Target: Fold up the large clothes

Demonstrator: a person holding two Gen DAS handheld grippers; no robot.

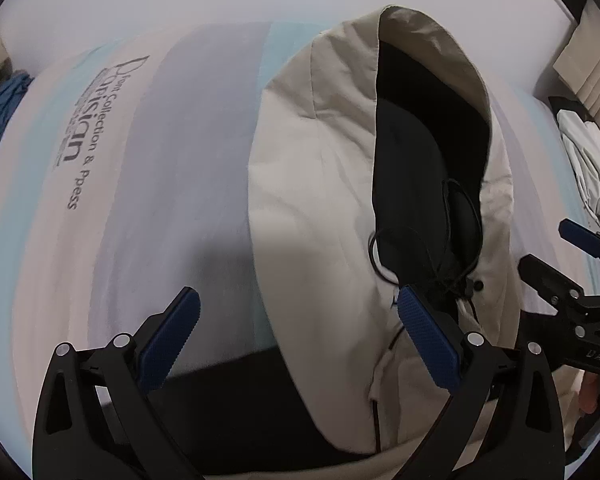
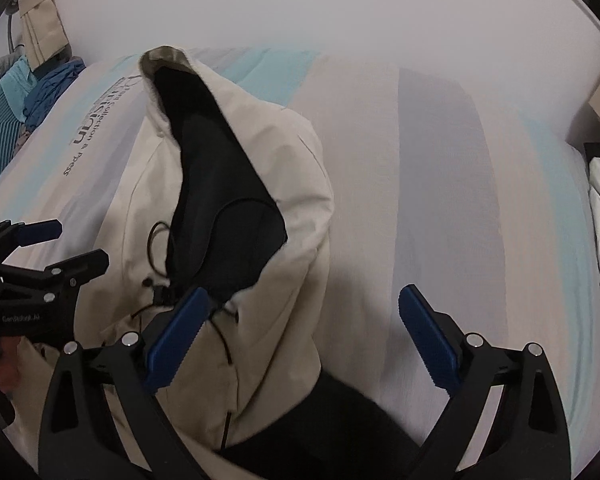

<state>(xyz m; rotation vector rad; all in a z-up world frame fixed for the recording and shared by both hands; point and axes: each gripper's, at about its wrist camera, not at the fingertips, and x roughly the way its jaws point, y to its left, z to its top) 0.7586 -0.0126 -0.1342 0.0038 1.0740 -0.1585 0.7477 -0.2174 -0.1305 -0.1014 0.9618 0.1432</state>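
A beige hooded jacket [image 1: 320,168] with a black lining [image 1: 412,128] and a thin black drawcord [image 1: 452,240] lies on the striped bedsheet [image 1: 188,152], hood pointing away. My left gripper [image 1: 298,312] is open and empty, its right finger over the hood's base, its left finger over the sheet. The jacket also shows in the right wrist view [image 2: 260,184]. My right gripper [image 2: 302,312] is open and empty, its left finger over the jacket's collar, its right finger over the sheet. Each gripper shows in the other's view, the right one [image 1: 556,256] and the left one [image 2: 60,244].
The sheet carries printed lettering [image 1: 88,128]. Blue clothes [image 2: 48,92] are piled at the bed's left edge, white cloth [image 1: 592,168] at its right. A white wall [image 2: 300,0] stands behind. Black fabric [image 2: 332,432] lies at the near edge.
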